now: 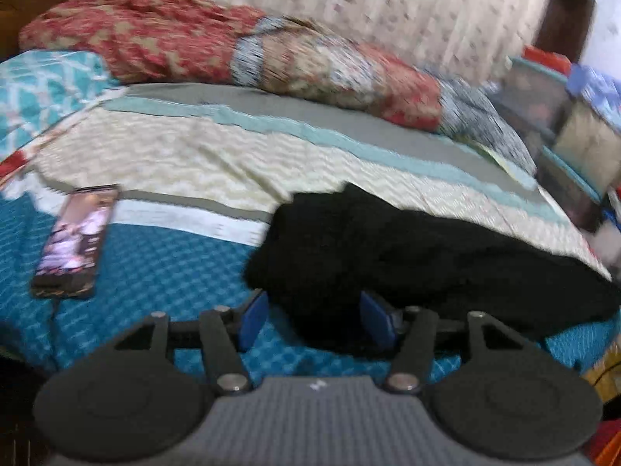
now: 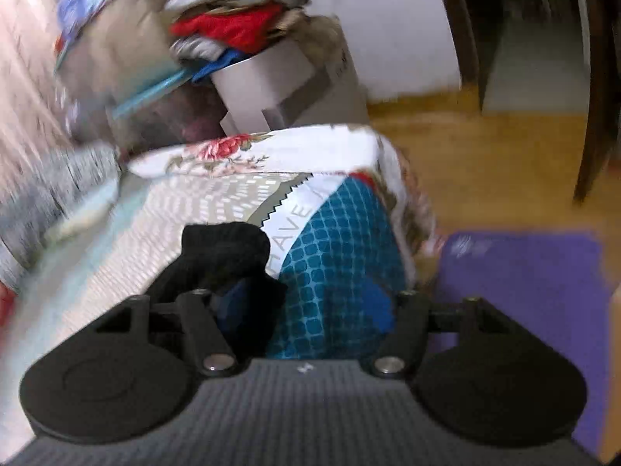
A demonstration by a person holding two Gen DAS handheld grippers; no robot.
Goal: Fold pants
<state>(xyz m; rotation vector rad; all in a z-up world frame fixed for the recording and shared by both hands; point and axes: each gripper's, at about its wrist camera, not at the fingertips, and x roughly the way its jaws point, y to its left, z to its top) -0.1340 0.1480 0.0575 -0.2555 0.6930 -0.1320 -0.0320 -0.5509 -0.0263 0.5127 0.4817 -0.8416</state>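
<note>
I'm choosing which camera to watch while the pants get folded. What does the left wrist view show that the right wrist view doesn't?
Only the left wrist view: a phone lying on the bedspread, and a crumpled red patterned blanket farther back. Only the right wrist view: a white bin heaped with clothes, the wooden floor and a purple mat. Both show the black pants on the bedspread, with an open tool in front.

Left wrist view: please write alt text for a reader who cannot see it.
The open left gripper hovers at the near edge of black pants lying bunched on a patterned bedspread. A phone lies to the left, and a red floral blanket is heaped behind.
</note>
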